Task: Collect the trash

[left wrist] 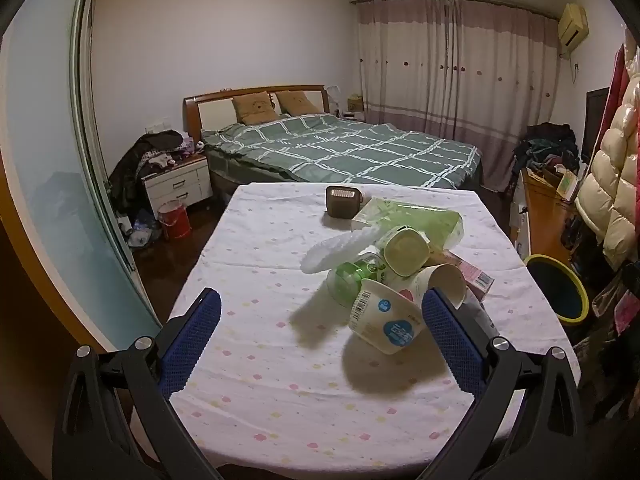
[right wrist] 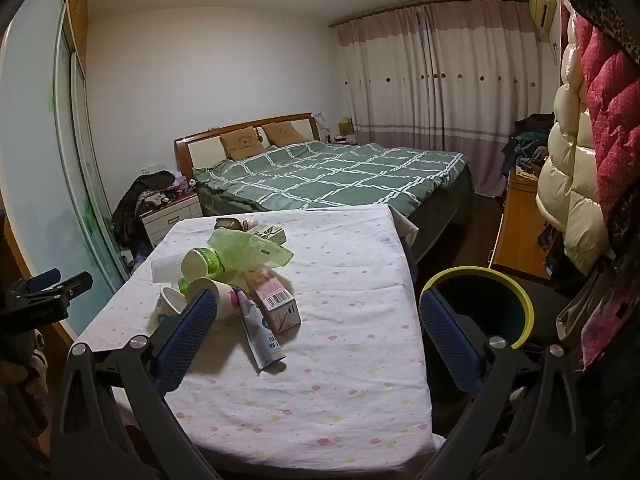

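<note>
A pile of trash lies on a table with a white dotted cloth point(left wrist: 256, 360): a white paper cup with a blue logo point(left wrist: 386, 320), a green bottle point(left wrist: 352, 276), a cream tub point(left wrist: 404, 250), a green plastic bag point(left wrist: 416, 216), a second paper cup point(left wrist: 440, 286) and a pink carton point(left wrist: 474, 276). My left gripper point(left wrist: 320, 316) is open and empty, just short of the pile. My right gripper point(right wrist: 316, 316) is open and empty; the pink carton point(right wrist: 276, 296) and a white tube point(right wrist: 260, 332) lie between its fingers. A dark bin with a yellow rim point(right wrist: 480, 308) stands right of the table.
A small brown box point(left wrist: 344, 200) sits at the table's far edge. Beyond is a bed with a green checked cover point(left wrist: 340, 148). A nightstand point(left wrist: 178, 184) and a red bucket point(left wrist: 174, 220) stand at the left. Hanging coats point(right wrist: 576, 168) crowd the right side.
</note>
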Motion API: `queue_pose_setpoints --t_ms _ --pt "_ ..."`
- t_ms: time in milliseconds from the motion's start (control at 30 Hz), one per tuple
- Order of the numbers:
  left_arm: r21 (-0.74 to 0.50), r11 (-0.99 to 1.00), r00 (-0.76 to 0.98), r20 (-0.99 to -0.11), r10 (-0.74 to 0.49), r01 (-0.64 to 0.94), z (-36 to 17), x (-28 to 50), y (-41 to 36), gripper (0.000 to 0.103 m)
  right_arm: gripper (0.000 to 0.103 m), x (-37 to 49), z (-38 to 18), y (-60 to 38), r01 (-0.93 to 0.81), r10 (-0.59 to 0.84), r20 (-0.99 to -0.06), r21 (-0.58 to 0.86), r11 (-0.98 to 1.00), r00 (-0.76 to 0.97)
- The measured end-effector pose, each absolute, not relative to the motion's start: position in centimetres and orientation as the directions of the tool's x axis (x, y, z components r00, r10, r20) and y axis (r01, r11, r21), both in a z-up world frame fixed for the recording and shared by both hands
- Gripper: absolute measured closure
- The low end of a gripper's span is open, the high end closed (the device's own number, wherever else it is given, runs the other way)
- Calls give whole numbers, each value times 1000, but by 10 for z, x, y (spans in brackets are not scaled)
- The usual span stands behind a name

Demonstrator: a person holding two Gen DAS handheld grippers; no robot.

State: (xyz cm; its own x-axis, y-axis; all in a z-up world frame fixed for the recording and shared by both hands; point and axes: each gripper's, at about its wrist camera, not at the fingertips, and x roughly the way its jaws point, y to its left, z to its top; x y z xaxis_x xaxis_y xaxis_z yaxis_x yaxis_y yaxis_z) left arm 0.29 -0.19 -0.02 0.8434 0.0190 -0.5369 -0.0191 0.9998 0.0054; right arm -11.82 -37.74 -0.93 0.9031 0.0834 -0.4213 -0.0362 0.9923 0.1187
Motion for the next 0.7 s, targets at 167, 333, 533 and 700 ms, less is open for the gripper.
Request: queue_pose_setpoints --t_ms 167,333,533,700 --pt "12 1000 849 -527 25 -22 -1 0 -5 4 6 -117 -10 -378 -32 86 -426 131 991 901" --pt "5 1000 844 -535 15 -15 -2 2 -5 4 6 -115 -13 -376 -33 85 -429 127 991 899" --pt "3 1000 844 -536 13 -13 -2 2 -5 4 6 -114 -14 -377 -37 92 -430 133 990 898" --pt "2 1000 844 -536 10 -11 -1 2 -6 4 6 -113 -13 -379 -36 94 -432 141 989 897"
